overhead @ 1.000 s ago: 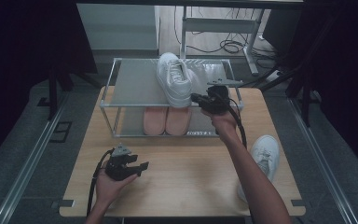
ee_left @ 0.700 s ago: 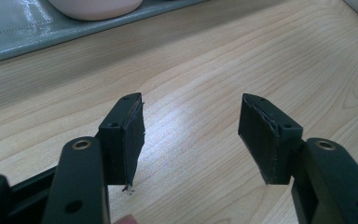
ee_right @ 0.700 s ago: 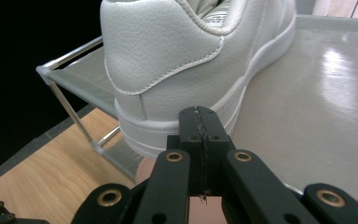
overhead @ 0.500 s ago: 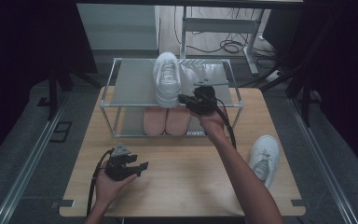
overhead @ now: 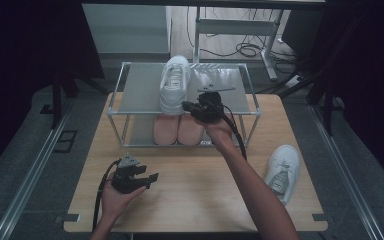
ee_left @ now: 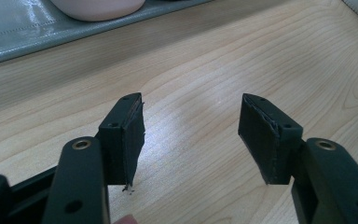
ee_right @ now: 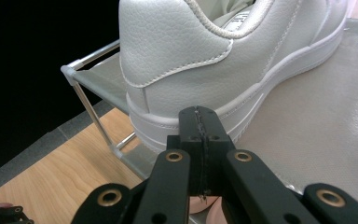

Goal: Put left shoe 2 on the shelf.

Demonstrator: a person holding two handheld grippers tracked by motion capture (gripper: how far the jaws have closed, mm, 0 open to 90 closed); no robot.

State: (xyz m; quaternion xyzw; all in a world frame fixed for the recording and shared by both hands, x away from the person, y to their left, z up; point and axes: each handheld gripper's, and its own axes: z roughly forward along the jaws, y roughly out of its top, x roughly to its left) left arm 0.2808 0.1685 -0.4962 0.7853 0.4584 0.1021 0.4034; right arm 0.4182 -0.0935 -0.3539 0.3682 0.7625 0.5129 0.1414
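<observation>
Your counter (overhead: 195, 200) is evenly lit from above, while everything around it falls into near darkness (the high view is soft and grainy). Glare streaks the rack shelf (ee_right: 326, 112) beyond the counter; nearest jaws blur slightly.

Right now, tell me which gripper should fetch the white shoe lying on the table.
Right, probably. The shoe on the table lies beside the right forearm, though the right gripper is shut against the shoe on the rack. The left gripper, open, sits farther off.
</observation>
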